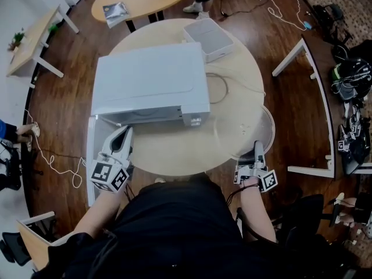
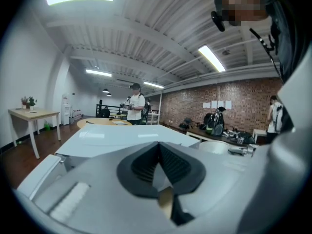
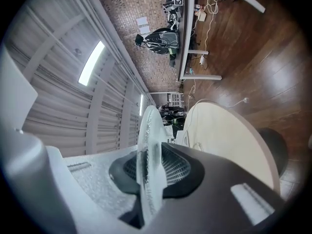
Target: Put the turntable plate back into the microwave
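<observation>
Dark plank flooring is surrounding a round, pale wooden table (image 1: 174, 156), and a boxy white microwave (image 1: 151, 83) is sitting on its middle. Both of the person's bare forearms are reaching forward from a black top toward the microwave's front.

The left gripper (image 1: 124, 131) is pointing at the microwave's front left corner. Its ribbed black pads are meeting at the tips, with nothing between them.

The right gripper (image 1: 257, 146) is stretching out to the front right of the microwave, apart from it. Its jaws are pinching the near rim of the turntable plate (image 1: 244, 127). This clear, round glass disc is lying roughly flat outside the microwave, over the table's right edge. In the right gripper view the plate (image 3: 148, 145) is showing edge-on, thin and glossy, pressed between the grooved pads.
</observation>
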`<state>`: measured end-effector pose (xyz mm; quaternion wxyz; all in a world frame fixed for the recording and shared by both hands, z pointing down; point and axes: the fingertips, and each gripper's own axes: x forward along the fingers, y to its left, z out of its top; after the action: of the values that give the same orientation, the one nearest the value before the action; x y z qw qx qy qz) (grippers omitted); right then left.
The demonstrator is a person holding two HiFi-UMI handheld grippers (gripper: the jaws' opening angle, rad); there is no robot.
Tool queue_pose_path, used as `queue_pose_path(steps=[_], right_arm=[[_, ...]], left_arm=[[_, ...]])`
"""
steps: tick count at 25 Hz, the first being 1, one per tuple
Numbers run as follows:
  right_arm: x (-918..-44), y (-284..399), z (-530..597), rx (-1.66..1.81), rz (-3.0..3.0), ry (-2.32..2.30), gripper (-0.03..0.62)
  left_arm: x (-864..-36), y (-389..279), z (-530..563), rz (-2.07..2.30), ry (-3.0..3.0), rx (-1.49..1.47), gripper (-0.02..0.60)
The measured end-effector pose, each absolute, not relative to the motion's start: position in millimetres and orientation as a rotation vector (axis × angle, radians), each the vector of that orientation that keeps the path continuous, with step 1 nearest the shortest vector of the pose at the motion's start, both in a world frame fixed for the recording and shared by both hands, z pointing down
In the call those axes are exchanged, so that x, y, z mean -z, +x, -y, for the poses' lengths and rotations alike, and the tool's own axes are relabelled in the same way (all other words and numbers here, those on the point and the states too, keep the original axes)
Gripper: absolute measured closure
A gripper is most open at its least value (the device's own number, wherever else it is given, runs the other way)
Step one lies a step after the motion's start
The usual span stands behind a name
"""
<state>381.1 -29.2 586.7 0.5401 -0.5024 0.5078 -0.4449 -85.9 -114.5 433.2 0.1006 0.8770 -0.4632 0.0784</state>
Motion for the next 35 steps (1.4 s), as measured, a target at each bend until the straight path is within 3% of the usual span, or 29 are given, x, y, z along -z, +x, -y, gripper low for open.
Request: queue_pose_path(steps=[35], right_arm=[[-568, 345, -22, 0.977, -1.183, -1.224, 0.553]], left_arm=[[-424, -132, 85, 1.298, 2.631, -0.183, 0.575]])
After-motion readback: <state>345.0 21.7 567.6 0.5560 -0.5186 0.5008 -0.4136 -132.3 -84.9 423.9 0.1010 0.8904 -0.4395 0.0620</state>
